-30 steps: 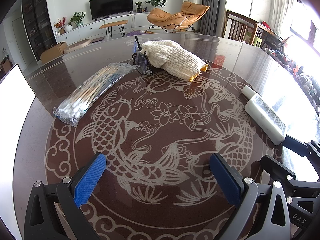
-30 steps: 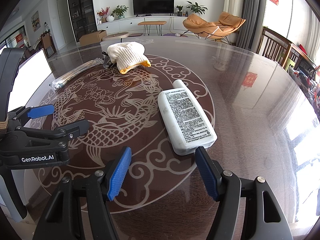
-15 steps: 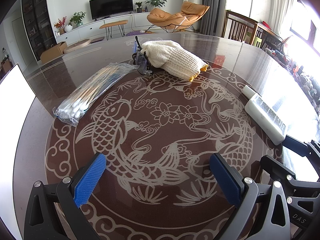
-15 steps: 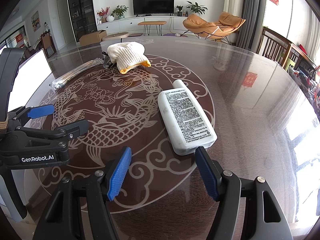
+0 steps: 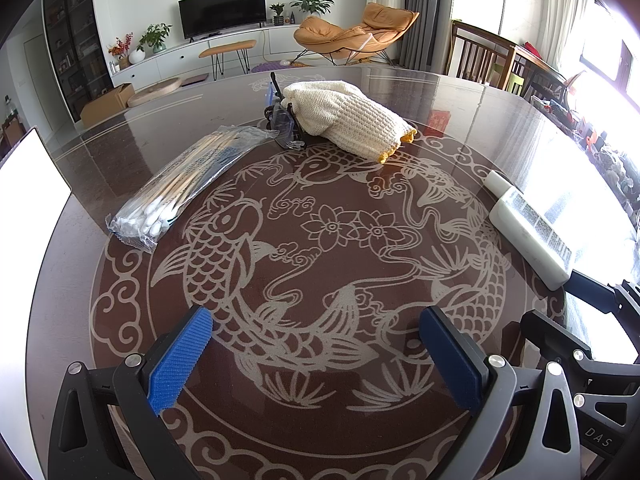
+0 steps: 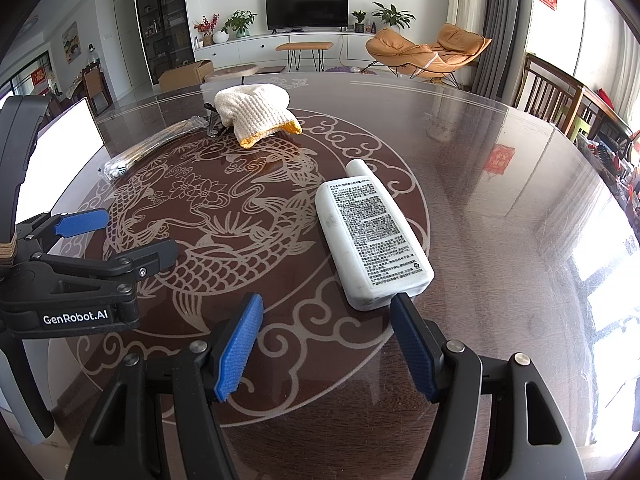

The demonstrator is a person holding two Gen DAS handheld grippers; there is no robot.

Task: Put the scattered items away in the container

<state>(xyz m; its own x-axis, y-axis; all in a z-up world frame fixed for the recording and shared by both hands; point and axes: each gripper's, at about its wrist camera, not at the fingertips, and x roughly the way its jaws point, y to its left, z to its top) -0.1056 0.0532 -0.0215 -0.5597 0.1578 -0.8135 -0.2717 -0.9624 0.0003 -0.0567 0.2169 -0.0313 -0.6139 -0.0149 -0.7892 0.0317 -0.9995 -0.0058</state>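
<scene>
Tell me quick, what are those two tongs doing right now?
Left tongs: open, holding nothing.
Right tongs: open, holding nothing, just short of the bottle.

Two handheld grippers, black-framed with ribbed blue pads, held low and side by side. Left gripper (image 5: 316, 354) spread wide, nothing between its pads, fingers reaching forward, level. Seen again from the right wrist view (image 6: 116, 234) at the left edge, side-on, with its two fingers parted and one blue pad (image 6: 82, 222) facing up. Right gripper (image 6: 326, 346) likewise spread wide and gripping nothing, its right fingertip (image 6: 400, 304) very near a white flat bottle's base; whether touching, cannot tell.
</scene>
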